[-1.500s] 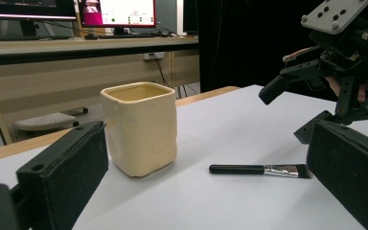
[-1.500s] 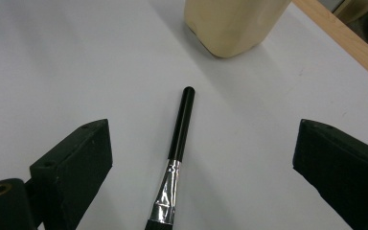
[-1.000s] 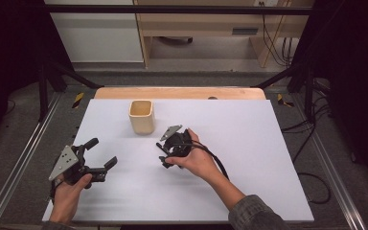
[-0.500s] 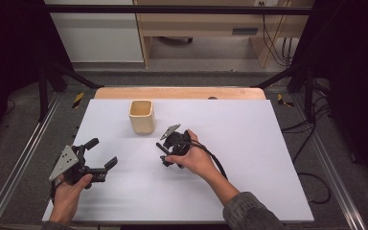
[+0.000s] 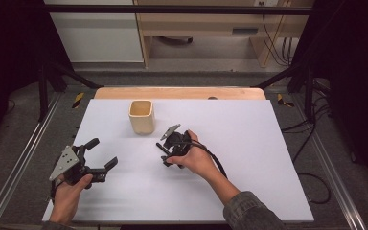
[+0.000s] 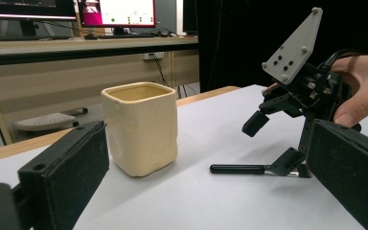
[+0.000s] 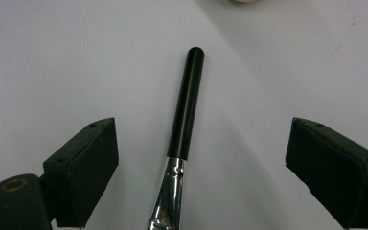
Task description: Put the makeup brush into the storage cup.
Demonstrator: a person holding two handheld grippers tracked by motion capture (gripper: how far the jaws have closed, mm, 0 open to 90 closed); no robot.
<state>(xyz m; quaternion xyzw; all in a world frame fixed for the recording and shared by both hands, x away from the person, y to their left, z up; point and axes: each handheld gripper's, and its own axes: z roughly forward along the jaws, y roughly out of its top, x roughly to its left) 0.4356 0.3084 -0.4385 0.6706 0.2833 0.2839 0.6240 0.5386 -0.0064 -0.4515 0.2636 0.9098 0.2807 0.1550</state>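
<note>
A brush with a black handle [image 7: 187, 105] and a silver ferrule [image 7: 170, 196] lies flat on the white table. My right gripper [image 7: 206, 158] hovers just over it, open, with one jaw on each side of the handle and neither touching it. In the high view the right gripper [image 5: 168, 152] sits mid-table, just right of a cream square cup [image 5: 140, 116]. The left gripper view shows the brush handle [image 6: 237, 168] on the table under the right gripper [image 6: 273, 143]. My left gripper [image 5: 102, 153] rests open at the front left, holding nothing, and faces the cup [image 6: 141, 127].
The white table sheet [image 5: 249, 143] has a wooden strip along its far edge [image 5: 182, 92]. Metal frame rails [image 5: 19, 163] run down both sides. Cables [image 5: 311, 139] hang off the right side. A desk with monitors [image 6: 115, 12] stands beyond the table.
</note>
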